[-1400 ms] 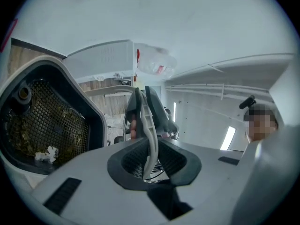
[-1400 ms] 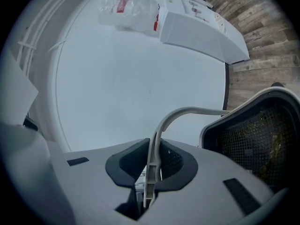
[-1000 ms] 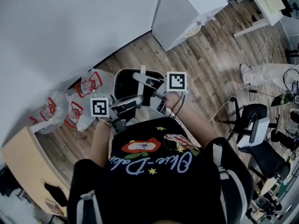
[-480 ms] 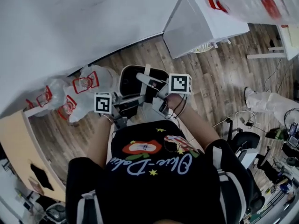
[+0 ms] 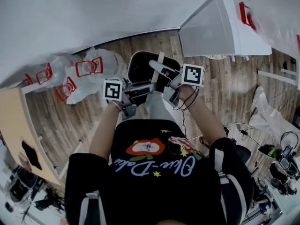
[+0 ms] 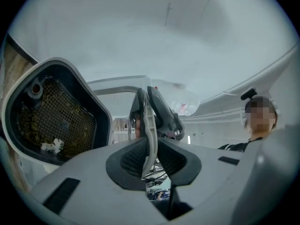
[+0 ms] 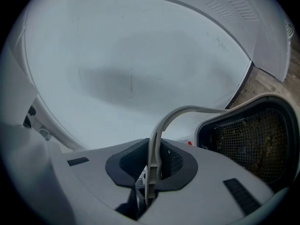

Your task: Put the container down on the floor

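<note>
One container (image 5: 140,67) sits upper centre in my head view, over the wood floor (image 5: 84,121). It's a dark tub with a pale rim and a mesh lining flecked with debris, and one thin grey handle (image 5: 160,60) arches across it. I count two grippers, both on that handle: the left gripper (image 6: 150,161) pinches the strap between its pads, and the right gripper (image 7: 150,172) is clamped on it too. Upper left, white bags (image 5: 89,69) show three red prints. Upper right, one white cabinet (image 5: 225,27).
</note>
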`<control>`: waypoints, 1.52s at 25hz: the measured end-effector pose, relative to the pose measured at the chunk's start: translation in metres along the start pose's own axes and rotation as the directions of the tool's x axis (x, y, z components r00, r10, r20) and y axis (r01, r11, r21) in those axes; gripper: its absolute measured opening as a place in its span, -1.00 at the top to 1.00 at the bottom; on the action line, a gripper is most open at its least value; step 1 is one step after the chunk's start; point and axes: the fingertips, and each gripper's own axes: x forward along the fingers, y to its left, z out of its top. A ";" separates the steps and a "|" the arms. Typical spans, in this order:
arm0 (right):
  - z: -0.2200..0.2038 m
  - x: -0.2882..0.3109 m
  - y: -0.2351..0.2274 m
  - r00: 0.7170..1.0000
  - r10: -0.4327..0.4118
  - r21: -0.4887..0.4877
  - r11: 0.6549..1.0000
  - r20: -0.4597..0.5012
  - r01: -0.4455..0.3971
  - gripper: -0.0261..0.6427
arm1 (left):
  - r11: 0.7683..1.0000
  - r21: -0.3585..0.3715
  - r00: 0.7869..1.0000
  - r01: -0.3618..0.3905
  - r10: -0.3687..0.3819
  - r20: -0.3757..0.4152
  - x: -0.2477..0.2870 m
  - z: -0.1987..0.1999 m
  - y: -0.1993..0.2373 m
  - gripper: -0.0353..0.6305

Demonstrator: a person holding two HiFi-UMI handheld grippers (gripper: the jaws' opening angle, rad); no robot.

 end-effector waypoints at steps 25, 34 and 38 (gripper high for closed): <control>0.014 0.076 -0.137 0.990 -0.125 -0.069 0.990 -0.065 0.121 0.80 | 0.996 -0.055 0.996 -0.070 0.067 -0.053 -0.022 0.032 0.158 0.70; 0.005 0.094 -0.182 0.979 -0.175 -0.099 0.981 -0.106 0.164 0.80 | 0.994 -0.094 0.998 -0.060 0.058 -0.015 -0.029 0.028 0.204 0.69; 0.003 0.096 -0.198 0.975 -0.189 -0.107 0.978 -0.119 0.176 0.80 | 0.993 -0.096 0.997 -0.071 0.070 -0.019 -0.027 0.024 0.221 0.69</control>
